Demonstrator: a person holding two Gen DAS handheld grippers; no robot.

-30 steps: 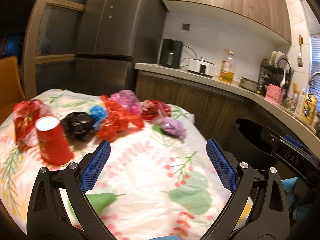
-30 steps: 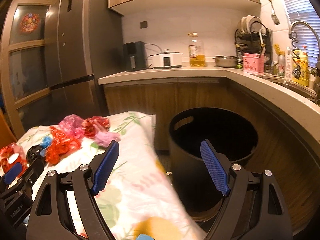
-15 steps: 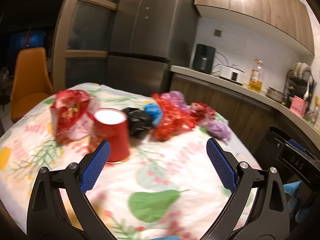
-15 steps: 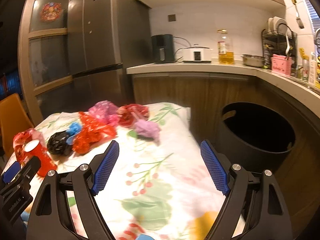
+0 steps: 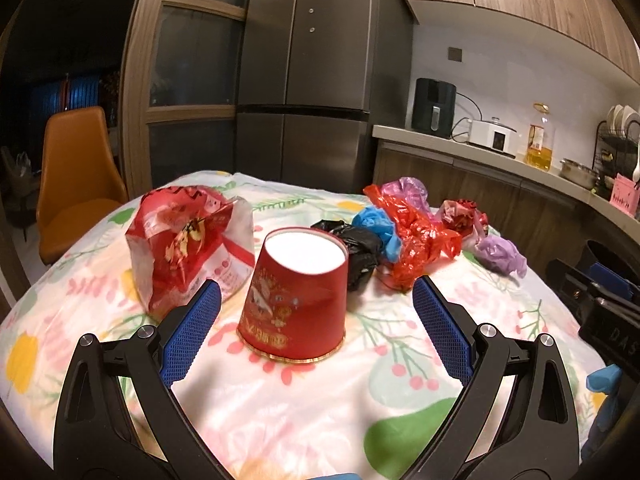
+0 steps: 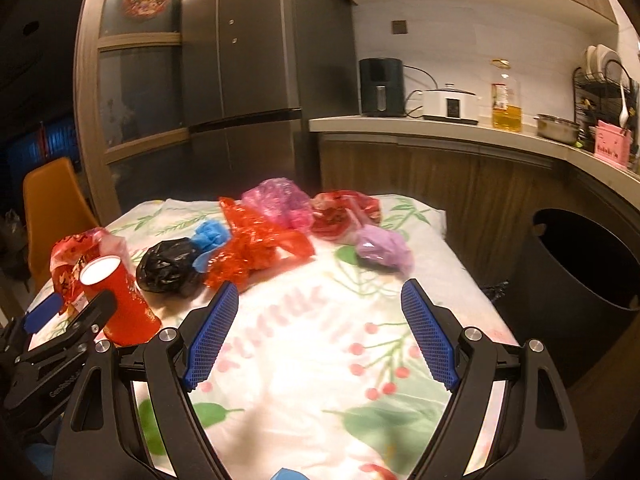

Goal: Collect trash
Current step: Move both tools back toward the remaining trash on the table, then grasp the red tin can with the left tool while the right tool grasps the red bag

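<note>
The left gripper (image 5: 316,316) hangs just short of an upturned red cup (image 5: 298,296) on the desk (image 5: 360,400), jaws wide and holding nothing, one to each side of it. The right gripper (image 6: 320,328) is likewise spread wide and bare, facing crumpled bags (image 6: 256,248) farther back; the black bin (image 6: 580,276) stands beside the desk on the right. The cup looks like thin paper, light and easily crushed, so a gentle pinch across its middle should do. The snack bag (image 5: 188,248) just beside it and the plastic bags are soft, slippery and nearly weightless: best grabbed by a bunched fold
</note>
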